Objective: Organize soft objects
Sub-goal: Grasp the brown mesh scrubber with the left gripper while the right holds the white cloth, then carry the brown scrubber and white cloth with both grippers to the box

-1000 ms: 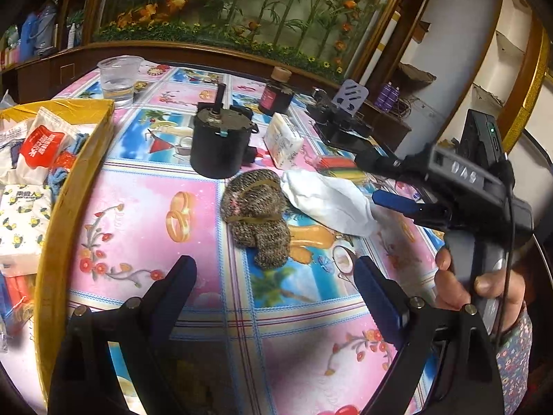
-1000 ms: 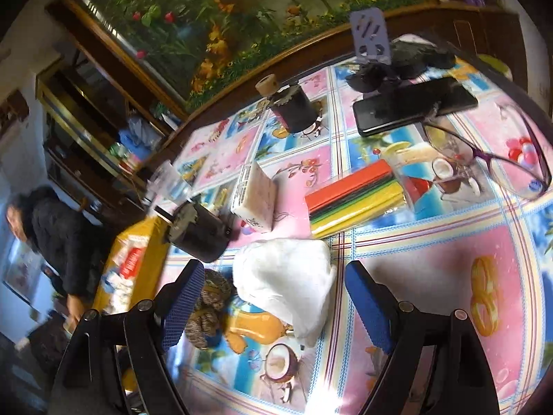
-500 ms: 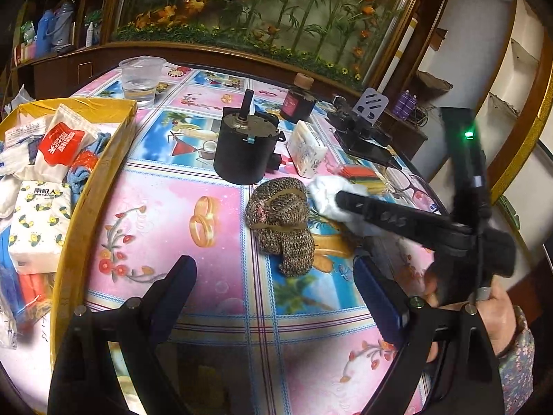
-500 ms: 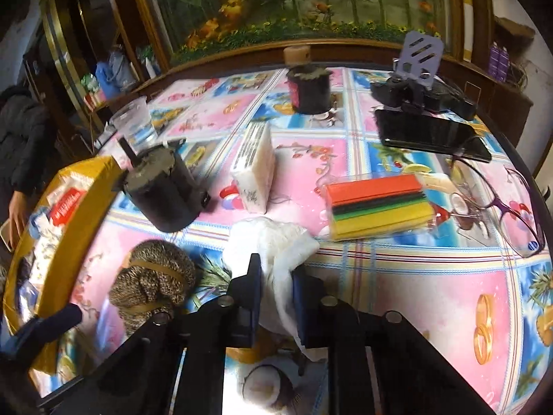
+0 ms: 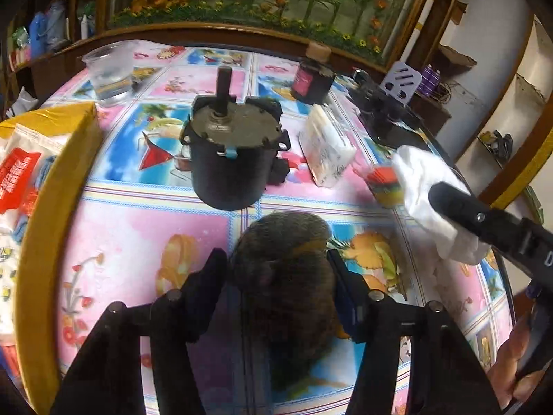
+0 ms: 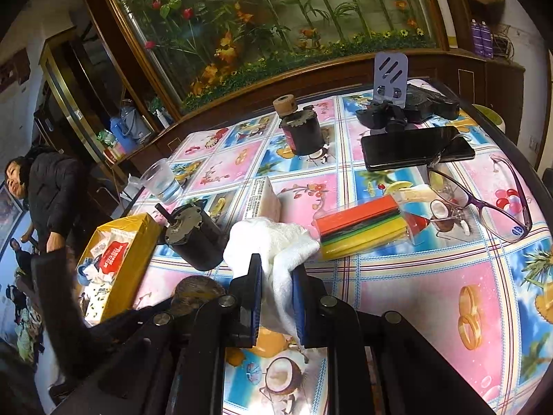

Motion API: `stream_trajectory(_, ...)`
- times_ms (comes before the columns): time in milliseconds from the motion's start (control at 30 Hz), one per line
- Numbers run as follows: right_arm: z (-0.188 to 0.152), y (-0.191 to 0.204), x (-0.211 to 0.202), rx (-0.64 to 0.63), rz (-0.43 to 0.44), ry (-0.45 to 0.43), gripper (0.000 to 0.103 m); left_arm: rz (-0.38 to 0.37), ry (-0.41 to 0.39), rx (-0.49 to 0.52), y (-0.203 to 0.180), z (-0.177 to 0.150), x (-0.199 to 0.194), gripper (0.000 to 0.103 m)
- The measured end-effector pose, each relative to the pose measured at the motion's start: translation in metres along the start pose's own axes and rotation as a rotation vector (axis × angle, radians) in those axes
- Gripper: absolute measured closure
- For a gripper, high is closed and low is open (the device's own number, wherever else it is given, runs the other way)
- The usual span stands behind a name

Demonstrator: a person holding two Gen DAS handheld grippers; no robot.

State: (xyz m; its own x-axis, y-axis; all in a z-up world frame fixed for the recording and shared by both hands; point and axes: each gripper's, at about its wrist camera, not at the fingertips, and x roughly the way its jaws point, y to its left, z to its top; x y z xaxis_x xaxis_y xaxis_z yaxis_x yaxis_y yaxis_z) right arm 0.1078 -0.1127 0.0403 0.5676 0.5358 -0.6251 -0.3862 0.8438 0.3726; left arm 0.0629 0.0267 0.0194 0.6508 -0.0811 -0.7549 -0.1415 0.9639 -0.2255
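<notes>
A brown knitted bundle (image 5: 283,242) lies on the picture-print tablecloth, and it also shows in the right wrist view (image 6: 197,290). My left gripper (image 5: 276,276) straddles it, jaws closing, the pads touching its two sides. My right gripper (image 6: 276,294) is shut on a white cloth (image 6: 273,242), which hangs crumpled from the pads just above the table. The left wrist view shows that cloth (image 5: 425,186) at the right, pinched by the right gripper's fingers (image 5: 449,200). A yellow box (image 5: 41,186) with tissue packs stands at the left.
A black motor (image 5: 231,159) stands just beyond the bundle, a tissue pack (image 5: 326,148) beside it. A coloured sponge stack (image 6: 363,228), glasses (image 6: 484,200), a phone (image 6: 414,147), a dark jar (image 5: 311,76) and a water cup (image 5: 110,72) crowd the table. A person (image 6: 45,186) stands far left.
My left gripper moved forward over the knitted bundle and its jaws narrowed onto it. My right gripper shut on the white cloth and lifted it slightly.
</notes>
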Motion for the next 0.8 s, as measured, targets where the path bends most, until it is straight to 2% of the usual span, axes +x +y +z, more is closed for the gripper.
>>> stream_trajectory(100,-0.003,0.004,0.000,-0.009,0.004,-0.001,0.086,0.017,-0.022,0.048,-0.006,-0.006,-0.001,0.052)
stream_trajectory(200,-0.004,0.007,0.000,-0.033,-0.030,-0.012,0.086,0.011,-0.037,0.092,-0.013,-0.008,-0.005,0.052)
stream_trajectory(467,-0.002,-0.005,0.002,-0.003,-0.079,-0.029,0.087,-0.013,-0.105,0.139,-0.021,-0.007,-0.021,0.052)
stream_trajectory(800,0.002,-0.014,-0.007,0.022,-0.112,-0.058,0.087,-0.104,-0.130,0.200,-0.037,-0.009,-0.029,0.052)
